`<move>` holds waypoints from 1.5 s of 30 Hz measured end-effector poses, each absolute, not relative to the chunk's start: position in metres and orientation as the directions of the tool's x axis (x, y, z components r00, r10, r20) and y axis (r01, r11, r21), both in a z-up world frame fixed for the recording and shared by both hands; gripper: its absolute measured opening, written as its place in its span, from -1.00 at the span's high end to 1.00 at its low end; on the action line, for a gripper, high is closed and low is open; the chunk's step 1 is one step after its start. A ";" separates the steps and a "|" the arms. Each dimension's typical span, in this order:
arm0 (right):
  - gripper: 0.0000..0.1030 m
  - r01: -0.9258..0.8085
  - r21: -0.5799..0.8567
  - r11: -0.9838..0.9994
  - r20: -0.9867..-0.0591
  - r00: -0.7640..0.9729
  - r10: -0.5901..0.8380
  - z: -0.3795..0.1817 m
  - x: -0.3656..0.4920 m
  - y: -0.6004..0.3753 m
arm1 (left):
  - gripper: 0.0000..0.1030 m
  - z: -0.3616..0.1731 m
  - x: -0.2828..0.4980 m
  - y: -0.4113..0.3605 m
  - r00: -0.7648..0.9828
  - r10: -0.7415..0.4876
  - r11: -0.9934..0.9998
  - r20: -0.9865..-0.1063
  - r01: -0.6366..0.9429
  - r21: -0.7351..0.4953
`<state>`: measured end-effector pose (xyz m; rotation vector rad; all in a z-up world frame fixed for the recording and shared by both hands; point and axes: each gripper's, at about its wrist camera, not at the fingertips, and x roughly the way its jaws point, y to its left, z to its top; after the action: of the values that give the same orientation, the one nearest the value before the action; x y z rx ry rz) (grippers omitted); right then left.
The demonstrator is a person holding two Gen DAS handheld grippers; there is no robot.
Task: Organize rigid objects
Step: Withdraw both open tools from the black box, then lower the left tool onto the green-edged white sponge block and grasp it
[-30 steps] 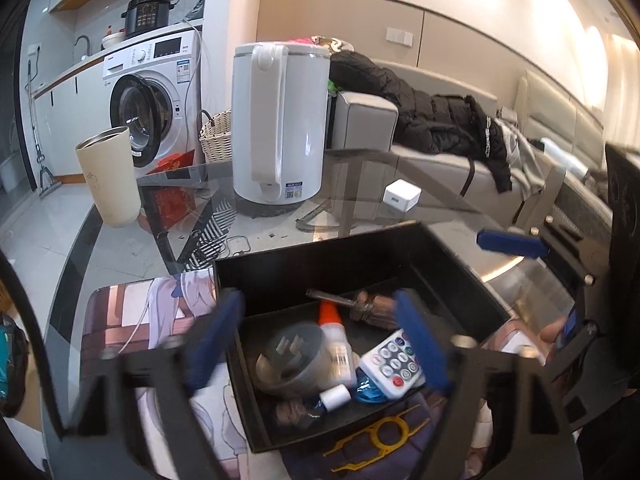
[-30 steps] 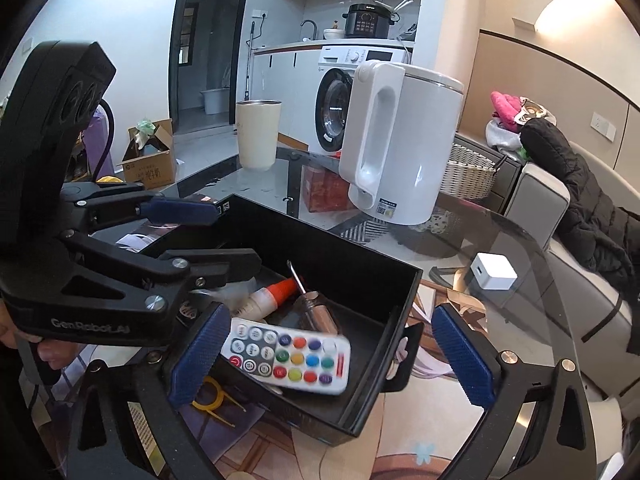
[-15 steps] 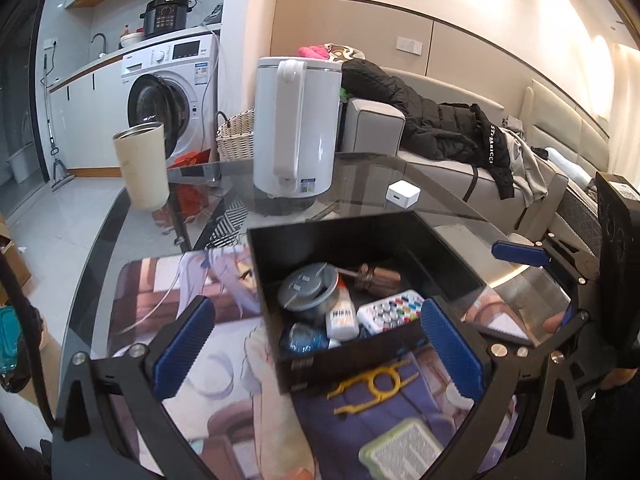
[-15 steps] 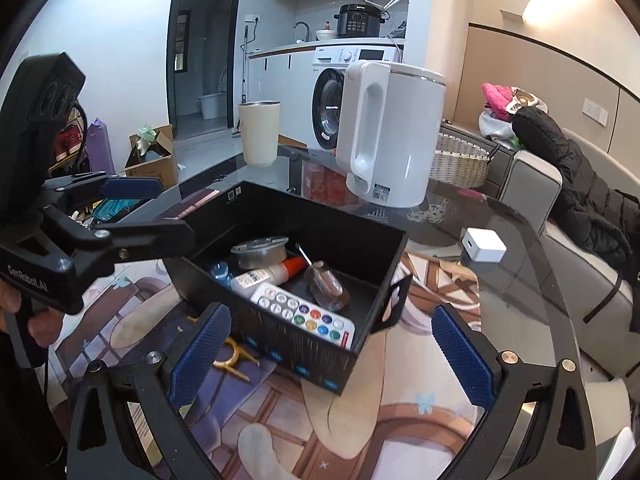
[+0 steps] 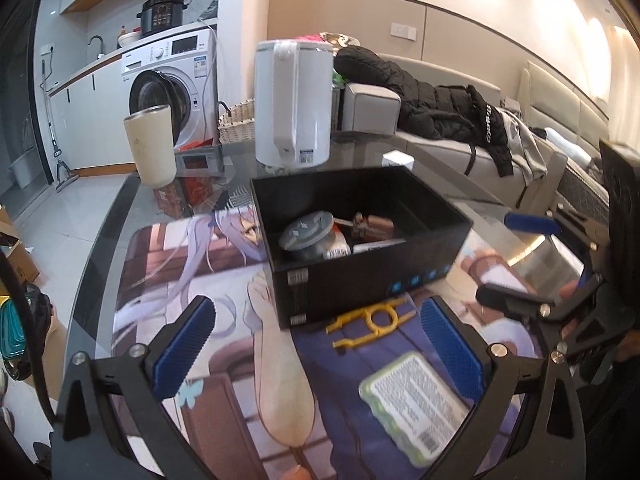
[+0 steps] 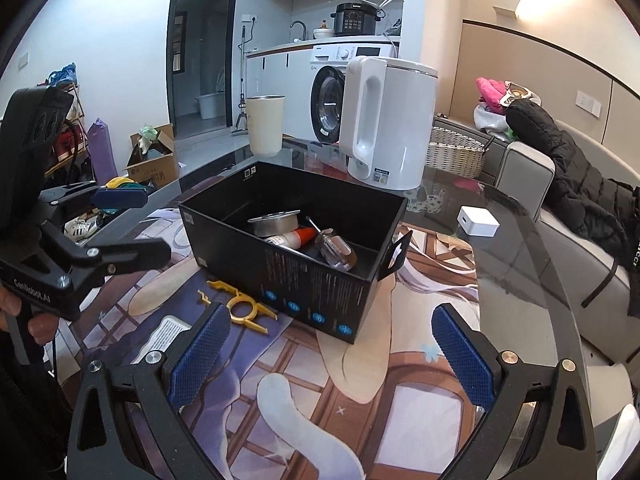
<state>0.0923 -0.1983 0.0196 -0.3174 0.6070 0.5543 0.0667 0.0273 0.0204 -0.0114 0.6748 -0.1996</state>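
Note:
A black open box stands on the printed mat; it also shows in the right wrist view. Inside lie a round metal tin, a glue bottle with a red cap and a brown-handled tool. A yellow plastic clip lies on the mat just in front of the box, also seen from the right. A green-edged labelled case lies nearer to me. My left gripper is open and empty, back from the box. My right gripper is open and empty.
A white electric kettle and a cream tumbler stand on the glass table behind the box. A small white cube sits to the right. The printed mat covers the near table. A sofa with a black jacket lies beyond.
Both grippers have pulled back and up from the box. The remote that the right gripper hovered over now lies inside the box, mostly hidden. The yellow clip and green case have come into view.

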 end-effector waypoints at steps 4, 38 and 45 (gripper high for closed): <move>-0.99 -0.572 -0.124 0.811 -0.617 0.685 0.388 0.019 0.088 -0.200 | -1.00 0.010 0.058 0.026 0.736 -0.193 0.977 -0.648 0.204 -0.059; -0.99 -0.575 -0.136 0.807 -0.653 0.664 0.363 0.010 0.082 -0.204 | -1.00 -0.020 0.039 -0.029 0.534 -0.301 0.876 -0.790 0.482 -0.008; -0.99 -0.574 -0.140 0.807 -0.657 0.663 0.358 0.010 0.085 -0.204 | -1.00 -0.022 0.052 -0.035 0.530 -0.281 0.884 -0.800 0.467 -0.001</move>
<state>0.0847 -0.2044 0.0097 -0.3524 0.6576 0.5389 0.0521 -0.0350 -0.0224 0.2239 0.9085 -0.4512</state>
